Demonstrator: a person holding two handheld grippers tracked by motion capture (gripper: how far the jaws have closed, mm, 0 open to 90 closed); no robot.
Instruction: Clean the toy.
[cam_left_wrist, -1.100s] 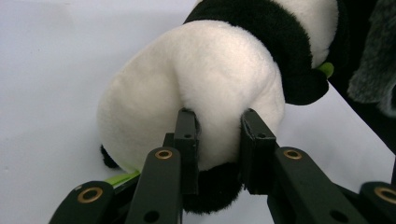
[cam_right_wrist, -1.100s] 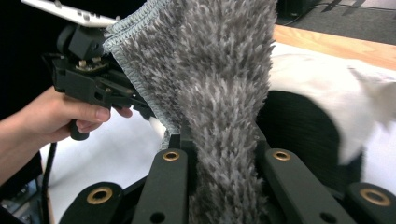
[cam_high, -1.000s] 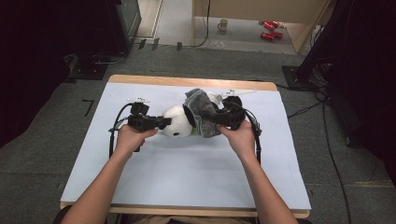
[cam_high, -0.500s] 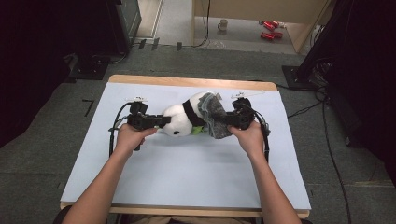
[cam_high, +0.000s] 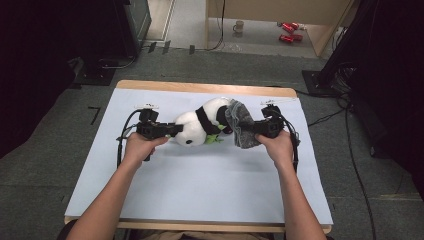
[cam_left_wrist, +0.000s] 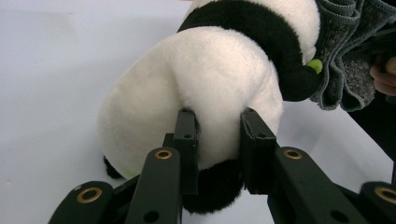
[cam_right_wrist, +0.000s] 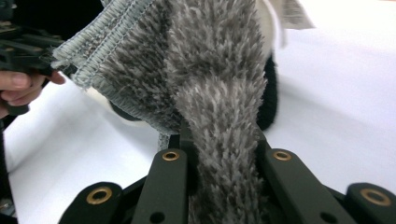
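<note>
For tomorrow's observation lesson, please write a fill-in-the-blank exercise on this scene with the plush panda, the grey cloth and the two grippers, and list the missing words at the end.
1. The left gripper is shut on the head of the plush ____.
2. The right gripper is shut on a fuzzy cloth whose colour is ____.
3. The panda lies on a table covered by a light ____ sheet.
4. In the high view, the cloth lies against the panda's end that is farther from the ____ gripper.

Missing words: panda; grey; blue; left
</note>
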